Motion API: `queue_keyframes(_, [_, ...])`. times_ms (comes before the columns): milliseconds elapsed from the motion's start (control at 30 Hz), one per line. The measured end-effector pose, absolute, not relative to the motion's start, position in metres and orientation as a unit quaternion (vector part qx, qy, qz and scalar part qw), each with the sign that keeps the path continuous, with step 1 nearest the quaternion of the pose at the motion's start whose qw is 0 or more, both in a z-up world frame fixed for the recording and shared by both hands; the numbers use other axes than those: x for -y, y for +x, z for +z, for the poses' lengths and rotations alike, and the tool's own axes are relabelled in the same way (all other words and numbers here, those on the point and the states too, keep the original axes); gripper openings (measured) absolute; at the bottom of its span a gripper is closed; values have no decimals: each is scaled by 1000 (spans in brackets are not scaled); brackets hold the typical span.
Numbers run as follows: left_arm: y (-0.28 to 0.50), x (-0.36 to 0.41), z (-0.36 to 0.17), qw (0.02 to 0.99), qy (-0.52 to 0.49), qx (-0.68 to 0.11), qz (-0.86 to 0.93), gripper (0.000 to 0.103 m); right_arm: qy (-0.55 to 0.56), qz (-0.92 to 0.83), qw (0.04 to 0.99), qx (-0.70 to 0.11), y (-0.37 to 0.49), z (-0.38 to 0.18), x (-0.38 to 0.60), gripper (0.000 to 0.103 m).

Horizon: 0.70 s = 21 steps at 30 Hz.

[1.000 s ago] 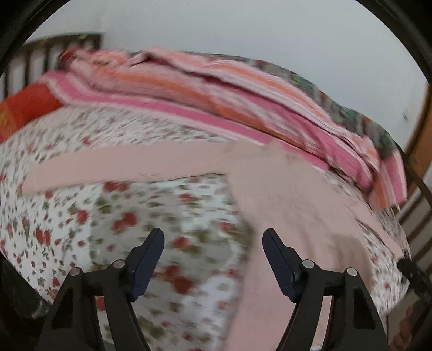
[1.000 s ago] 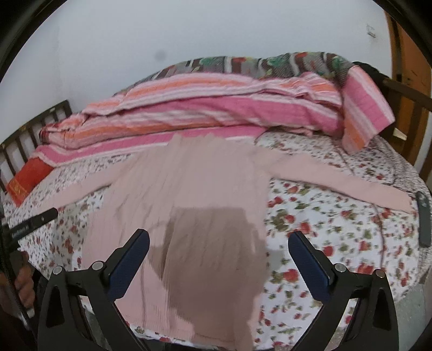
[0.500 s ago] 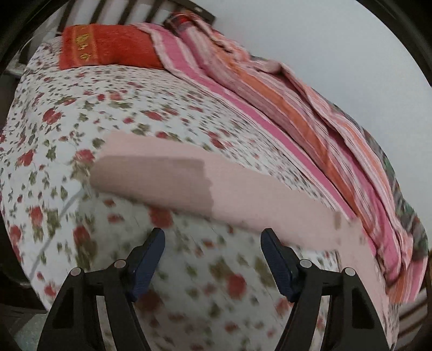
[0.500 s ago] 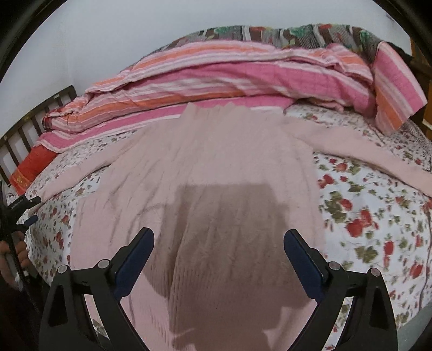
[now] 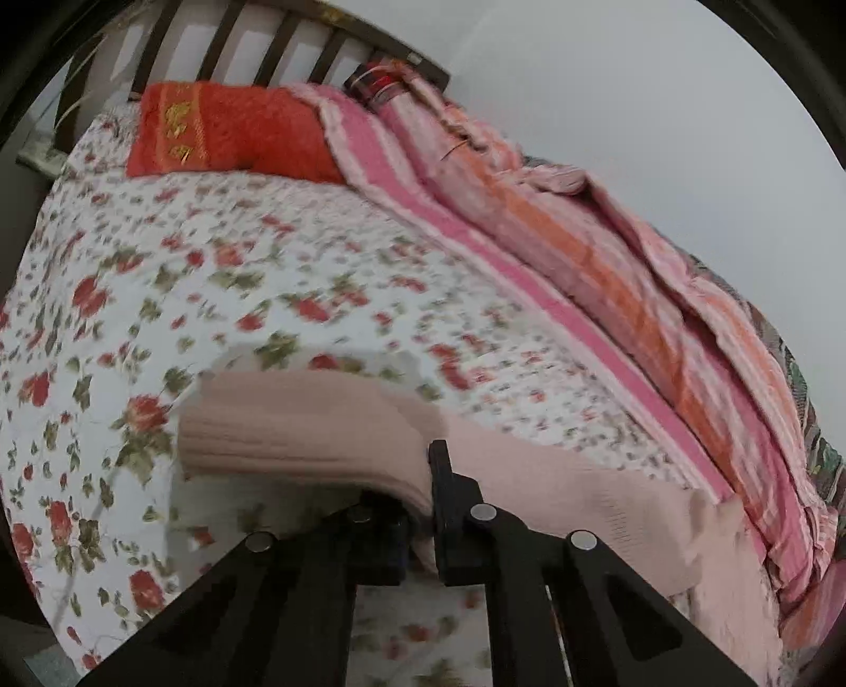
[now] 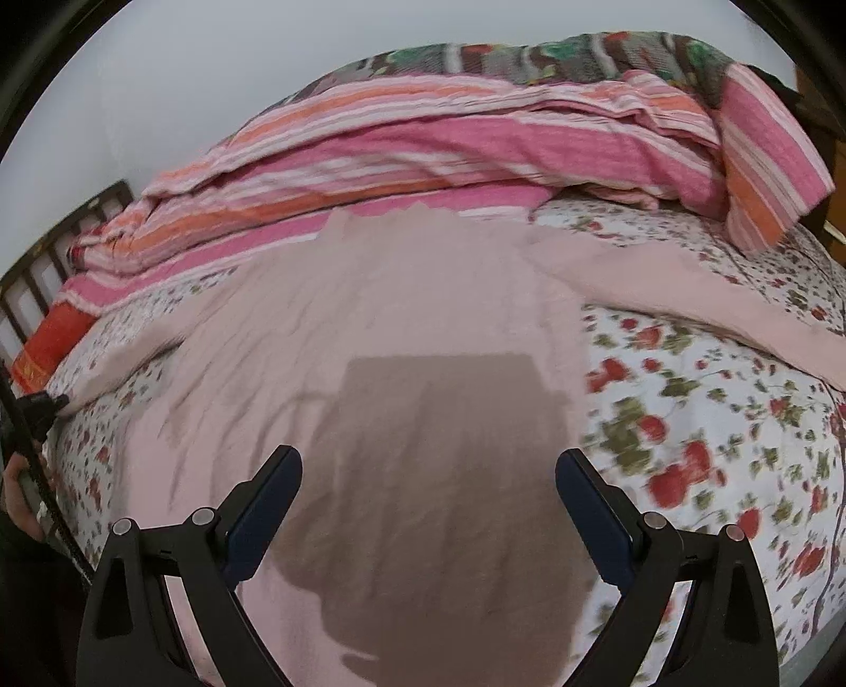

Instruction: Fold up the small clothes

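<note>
A pale pink knitted sweater (image 6: 423, 296) lies spread flat on the floral bedsheet (image 6: 714, 433), both sleeves stretched outward. In the left wrist view its left sleeve (image 5: 296, 433) runs across the sheet, cuff end to the left. My left gripper (image 5: 423, 475) is shut on that sleeve near the cuff, and the fabric bunches between the pads. My right gripper (image 6: 428, 475) hovers open over the lower body of the sweater, casting a dark shadow there, with nothing between its fingers. The left gripper also shows small at the left edge of the right wrist view (image 6: 45, 407).
A pink and orange striped quilt (image 5: 608, 253) is heaped along the far side of the bed against the wall. A red pillow (image 5: 227, 132) lies by the dark slatted headboard (image 5: 254, 47). A person's hand (image 6: 16, 497) holds the left tool.
My left gripper swung to the sleeve's cuff end, dropped onto it and shut on the fabric. My right gripper came down closer over the sweater's body, still open.
</note>
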<state>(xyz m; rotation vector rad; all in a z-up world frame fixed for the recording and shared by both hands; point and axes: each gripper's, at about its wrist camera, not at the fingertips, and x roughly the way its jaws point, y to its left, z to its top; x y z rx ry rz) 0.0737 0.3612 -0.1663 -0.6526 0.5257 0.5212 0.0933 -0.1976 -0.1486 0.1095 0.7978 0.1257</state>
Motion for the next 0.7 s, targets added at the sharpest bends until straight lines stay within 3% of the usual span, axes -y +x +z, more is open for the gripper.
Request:
queue_keyframes(333, [129,-260,-98,928,-248,-234,149,7,93,34,915,-391,106,-158,260,96])
queue_keyframes(700, [231,-52,-66,952,-150,-266,-6,7,112,13,924,-366,86,-156,320,96])
